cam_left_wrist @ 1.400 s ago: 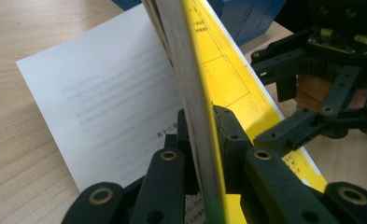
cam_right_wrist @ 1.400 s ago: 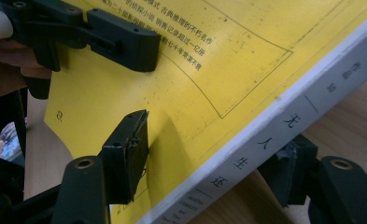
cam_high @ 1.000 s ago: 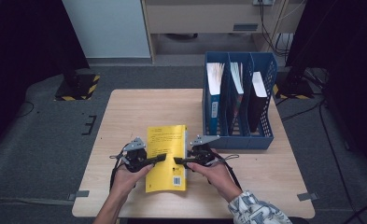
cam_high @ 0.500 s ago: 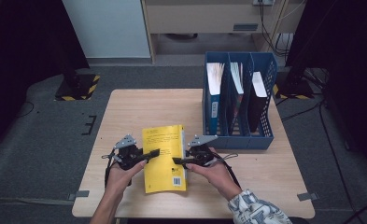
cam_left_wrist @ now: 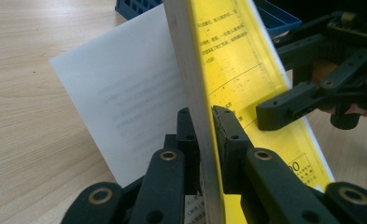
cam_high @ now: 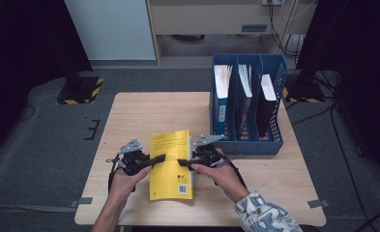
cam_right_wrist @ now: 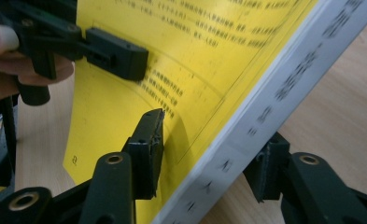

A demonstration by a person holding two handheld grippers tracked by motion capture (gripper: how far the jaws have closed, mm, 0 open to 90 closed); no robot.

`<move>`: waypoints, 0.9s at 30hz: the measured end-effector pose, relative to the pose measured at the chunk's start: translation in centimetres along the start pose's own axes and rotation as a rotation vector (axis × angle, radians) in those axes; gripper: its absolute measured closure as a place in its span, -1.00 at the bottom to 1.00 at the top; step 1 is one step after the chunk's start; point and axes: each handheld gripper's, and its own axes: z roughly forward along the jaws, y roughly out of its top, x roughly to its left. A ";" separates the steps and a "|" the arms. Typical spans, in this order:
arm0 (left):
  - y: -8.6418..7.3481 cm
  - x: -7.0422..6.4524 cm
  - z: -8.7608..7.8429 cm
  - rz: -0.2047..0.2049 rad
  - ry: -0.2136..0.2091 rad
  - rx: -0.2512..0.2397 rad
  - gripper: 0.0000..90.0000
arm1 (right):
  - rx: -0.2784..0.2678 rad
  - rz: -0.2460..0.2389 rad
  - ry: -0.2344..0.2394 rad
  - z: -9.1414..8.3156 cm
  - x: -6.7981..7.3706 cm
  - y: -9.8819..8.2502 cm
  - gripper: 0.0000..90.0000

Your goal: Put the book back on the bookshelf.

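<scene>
A yellow paperback book (cam_high: 170, 176) is held near the table's front middle, between the person's two hands. My left gripper (cam_high: 157, 158) has just closed on its page-edge side: in the left gripper view the jaws of my left gripper (cam_left_wrist: 204, 114) clamp the white page block and yellow cover (cam_left_wrist: 237, 60). A white leaf (cam_left_wrist: 125, 102) hangs open below. My right gripper (cam_high: 182, 163) is shut on the book's spine side; its jaws have eased slightly wider. In the right gripper view the right gripper (cam_right_wrist: 211, 135) has one jaw on the cover (cam_right_wrist: 209, 56) and the other under the spine.
A blue file organizer (cam_high: 248, 145) with three slots holding books and folders stands at the table's back right, just beyond the right hand. Bare wooden table top (cam_high: 144, 111) lies behind and left of the book. The table's front edge is close under the forearms.
The left hand has shifted slightly leftward along the book's edge. The book and the right hand stay about where they were.
</scene>
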 end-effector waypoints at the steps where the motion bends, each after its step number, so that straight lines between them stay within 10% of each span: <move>1: 0.0 -0.1 0.0 0.000 0.007 -0.008 0.82 | -0.001 -0.003 -0.003 -0.1 0.0 0.3 0.20; 27: 4.7 0.0 -0.2 0.079 0.119 -0.032 0.84 | -0.050 -0.122 -0.137 -1.4 -0.1 6.9 0.51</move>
